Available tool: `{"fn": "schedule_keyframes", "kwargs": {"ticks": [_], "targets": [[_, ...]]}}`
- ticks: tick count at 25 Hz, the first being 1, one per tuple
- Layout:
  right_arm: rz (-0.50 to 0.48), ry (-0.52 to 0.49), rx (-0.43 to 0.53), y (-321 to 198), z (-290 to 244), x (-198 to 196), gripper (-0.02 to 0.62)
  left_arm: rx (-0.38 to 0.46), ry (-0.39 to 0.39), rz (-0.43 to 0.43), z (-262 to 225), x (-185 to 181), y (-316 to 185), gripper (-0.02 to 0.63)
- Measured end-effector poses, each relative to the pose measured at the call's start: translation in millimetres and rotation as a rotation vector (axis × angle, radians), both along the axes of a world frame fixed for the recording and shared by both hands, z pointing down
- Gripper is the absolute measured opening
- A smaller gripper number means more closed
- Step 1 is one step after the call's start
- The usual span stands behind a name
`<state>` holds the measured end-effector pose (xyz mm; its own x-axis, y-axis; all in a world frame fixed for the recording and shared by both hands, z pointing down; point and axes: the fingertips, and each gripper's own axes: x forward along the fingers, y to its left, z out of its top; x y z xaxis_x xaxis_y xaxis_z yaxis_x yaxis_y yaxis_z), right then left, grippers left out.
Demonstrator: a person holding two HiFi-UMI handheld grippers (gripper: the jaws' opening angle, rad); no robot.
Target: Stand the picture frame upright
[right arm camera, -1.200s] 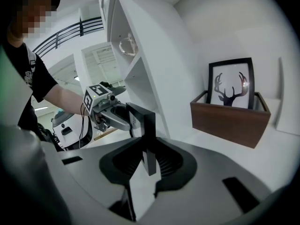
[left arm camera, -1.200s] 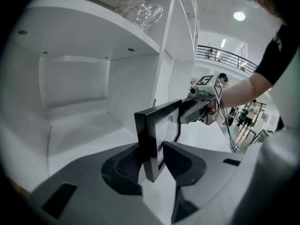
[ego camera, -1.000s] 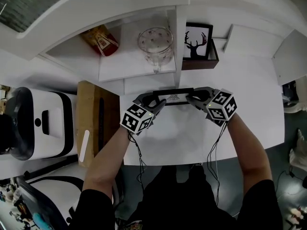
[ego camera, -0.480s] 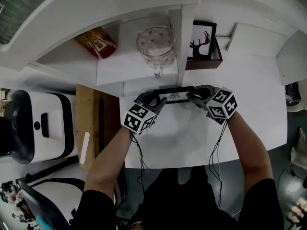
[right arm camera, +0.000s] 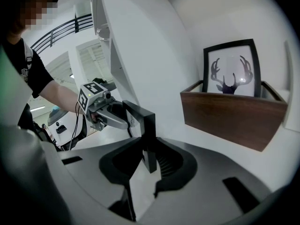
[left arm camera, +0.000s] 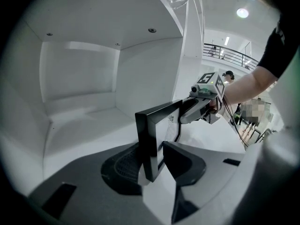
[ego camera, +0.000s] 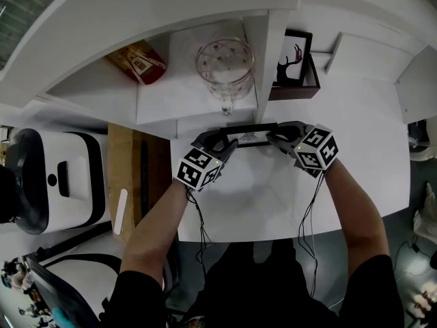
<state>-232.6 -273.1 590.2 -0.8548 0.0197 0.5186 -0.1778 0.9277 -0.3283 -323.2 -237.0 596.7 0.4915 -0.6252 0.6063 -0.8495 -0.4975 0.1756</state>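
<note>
Near the back edge of the counter [ego camera: 273, 197], the picture frame [ego camera: 249, 137] sits on its long edge, long axis left to right, the left gripper [ego camera: 222, 142] and right gripper [ego camera: 276, 139] equally near, their jaws clamped on opposite ends

No readable text, picture frame [ego camera: 247, 137] print too small
</note>
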Motion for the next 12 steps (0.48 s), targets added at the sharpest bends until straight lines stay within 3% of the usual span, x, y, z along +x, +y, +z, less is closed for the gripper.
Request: {"fn": "schedule_keyframes", "kwargs": {"ticks": [12], "targets": [[-0.022, -0.004, -0.009, 0.0, 3.9, -2.3, 0.078, -0.011, 0.019, 0.001, 5.6, -2.3, -1.2, 0.137]]}}
